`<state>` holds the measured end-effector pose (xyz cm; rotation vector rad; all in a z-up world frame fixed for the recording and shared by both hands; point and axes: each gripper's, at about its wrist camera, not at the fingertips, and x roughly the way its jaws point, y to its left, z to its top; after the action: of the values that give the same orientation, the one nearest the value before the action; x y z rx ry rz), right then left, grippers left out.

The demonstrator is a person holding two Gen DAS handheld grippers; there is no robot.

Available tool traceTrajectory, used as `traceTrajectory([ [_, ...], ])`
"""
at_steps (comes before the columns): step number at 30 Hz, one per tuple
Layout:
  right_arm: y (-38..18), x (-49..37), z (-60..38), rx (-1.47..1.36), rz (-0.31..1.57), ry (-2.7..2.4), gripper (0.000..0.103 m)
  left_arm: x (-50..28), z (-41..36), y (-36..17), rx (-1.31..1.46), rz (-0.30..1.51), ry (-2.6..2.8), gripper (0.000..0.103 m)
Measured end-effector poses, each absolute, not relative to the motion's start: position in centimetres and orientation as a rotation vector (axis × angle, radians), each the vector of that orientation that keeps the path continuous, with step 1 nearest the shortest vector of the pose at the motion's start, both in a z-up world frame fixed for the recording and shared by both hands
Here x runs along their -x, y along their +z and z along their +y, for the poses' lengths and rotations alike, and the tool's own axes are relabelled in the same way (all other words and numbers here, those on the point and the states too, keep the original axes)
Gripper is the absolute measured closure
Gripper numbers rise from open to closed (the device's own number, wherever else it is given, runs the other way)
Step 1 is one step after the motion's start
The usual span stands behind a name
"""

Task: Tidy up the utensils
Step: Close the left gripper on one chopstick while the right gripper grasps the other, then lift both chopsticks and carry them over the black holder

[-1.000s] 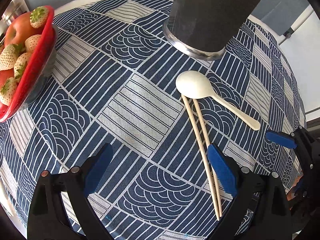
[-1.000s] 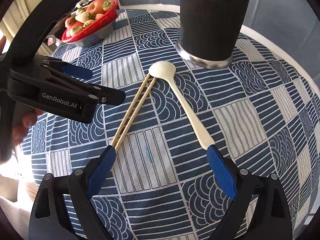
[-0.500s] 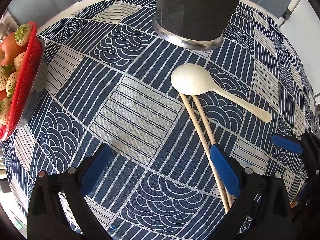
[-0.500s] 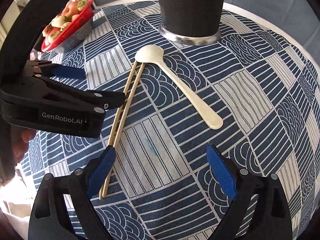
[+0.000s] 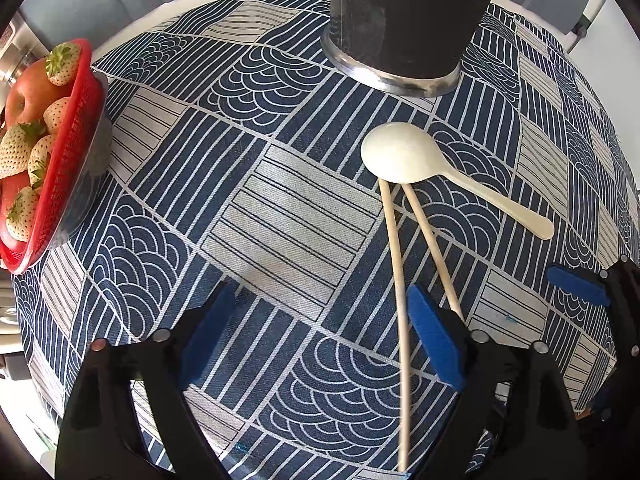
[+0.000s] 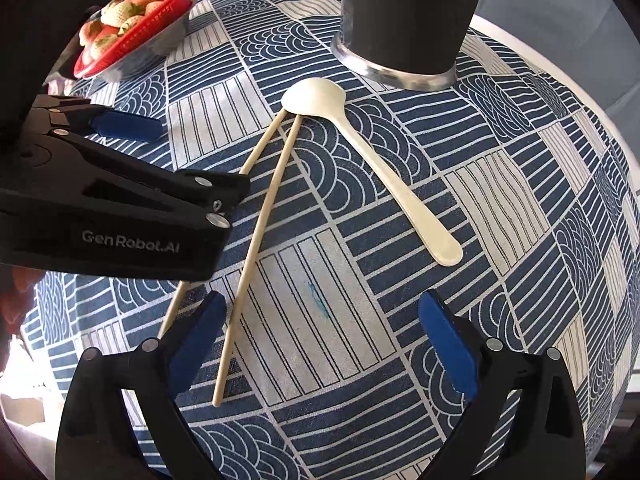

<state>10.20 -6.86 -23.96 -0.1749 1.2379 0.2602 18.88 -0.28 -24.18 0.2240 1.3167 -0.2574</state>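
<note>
Two pale wooden chopsticks (image 5: 396, 280) lie in a narrow V on the patterned cloth, tips meeting under the bowl of a cream spoon (image 5: 400, 156). A black utensil holder (image 5: 400, 20) stands just behind them. My left gripper (image 5: 320, 336) points down with jaws closing. One chopstick lies just inside its right pad (image 5: 436, 340) and the other runs under that finger; neither is pinched. My right gripper (image 6: 322, 344) is also closing, with one chopstick (image 6: 256, 260) near its left pad and the spoon (image 6: 316, 96) handle ahead of its right pad. The left gripper (image 6: 200, 160) covers part of the other chopstick.
A red basket (image 5: 60, 160) of strawberries and apples stands at the far left, also visible as the basket (image 6: 136, 28) in the right wrist view. The round table's white rim (image 6: 560, 72) curves behind the holder. A person's hand shows at the left edge.
The chopsticks' near ends have spread from nearly parallel into a V. The left jaws have narrowed and the right jaws slightly. Both views have shifted a little toward the utensils.
</note>
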Motion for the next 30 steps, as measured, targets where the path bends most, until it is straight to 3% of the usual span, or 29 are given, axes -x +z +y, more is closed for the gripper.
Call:
traceTrajectory([
  [1, -23.6, -10.1, -7.0, 0.178, 1.235, 0.268, 0.040, -18.9, -0.1, -24.0, -0.229, 1.319, -0.266, 0.035],
  [2, -23.3, -10.1, -7.3, 0.178, 1.238, 0.271, 0.050, -18.9, 0.2, -23.7, -0.234, 1.323, -0.273, 0.042],
  [4, -23.0, -10.1, -8.0, 0.172, 1.257, 0.279, 0.092, -18.8, 1.4, -23.4, -0.232, 1.330, -0.282, 0.070],
  [5, -23.1, -10.2, -8.5, 0.171, 1.269, 0.286, 0.097, -18.7, 1.9, -23.3, -0.229, 1.335, -0.287, 0.075],
  [7, -23.1, -10.5, -9.3, 0.149, 1.295, 0.307, 0.098, -18.6, 3.1, -23.3, -0.210, 1.360, -0.295, 0.097],
  [16, -22.7, -9.5, -11.3, 0.082, 1.385, 0.404, 0.098, -16.2, 6.1, -23.1, -0.095, 1.429, -0.275, 0.098],
  [30, -16.5, -8.3, -13.6, 0.066, 1.235, 0.580, 0.098, -12.3, 9.0, -18.7, -0.011, 1.388, -0.122, 0.098],
])
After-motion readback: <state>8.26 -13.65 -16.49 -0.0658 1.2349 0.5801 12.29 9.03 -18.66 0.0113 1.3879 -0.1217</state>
